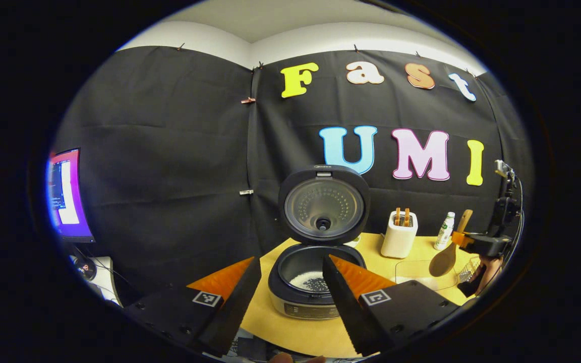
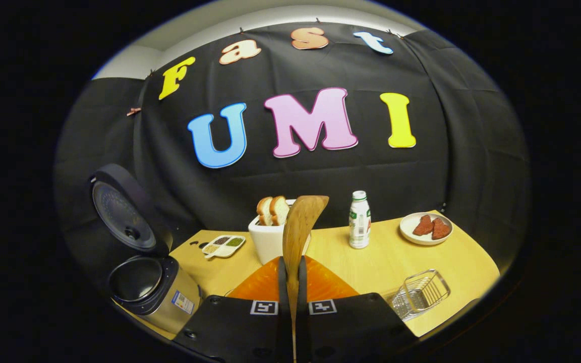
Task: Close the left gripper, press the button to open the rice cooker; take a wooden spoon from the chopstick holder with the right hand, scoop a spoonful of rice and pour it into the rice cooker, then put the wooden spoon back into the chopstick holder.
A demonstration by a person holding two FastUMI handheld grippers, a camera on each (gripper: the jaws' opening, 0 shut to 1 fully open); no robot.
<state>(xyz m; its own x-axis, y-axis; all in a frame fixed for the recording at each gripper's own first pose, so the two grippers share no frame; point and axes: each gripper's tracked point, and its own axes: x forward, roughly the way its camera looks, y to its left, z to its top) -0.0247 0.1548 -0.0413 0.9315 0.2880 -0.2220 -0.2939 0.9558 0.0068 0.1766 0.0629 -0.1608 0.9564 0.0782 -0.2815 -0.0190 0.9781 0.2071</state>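
The rice cooker [image 1: 315, 282] sits on the yellow desk [image 1: 290, 327] with its round lid [image 1: 324, 204] standing straight up, and some white rice [image 1: 309, 281] lies in the dark pot inside. In the left gripper view, the left tongs [image 1: 290, 297] are spread wide apart and grasp nothing, with the cooker showing between their two fingers. Farther off on the right side of that view, the right tongs [image 1: 464, 239] hold the wooden spoon [image 1: 447, 254] with its bowl end hanging down above a clear container [image 1: 421, 275]. In the right gripper view, the right tongs [image 2: 292, 282] are clenched on the wooden spoon [image 2: 300, 227], which is pinched between both fingers and points up and away. Behind the spoon stands a white holder [image 2: 270, 237] with bread slices [image 2: 272, 209] in it. Near it are a small tray of grains [image 2: 224, 245], a little bottle [image 2: 359, 219], and a plate with red pieces [image 2: 426, 228]. A wire basket [image 2: 421, 292] lies on the desk near the right tongs.
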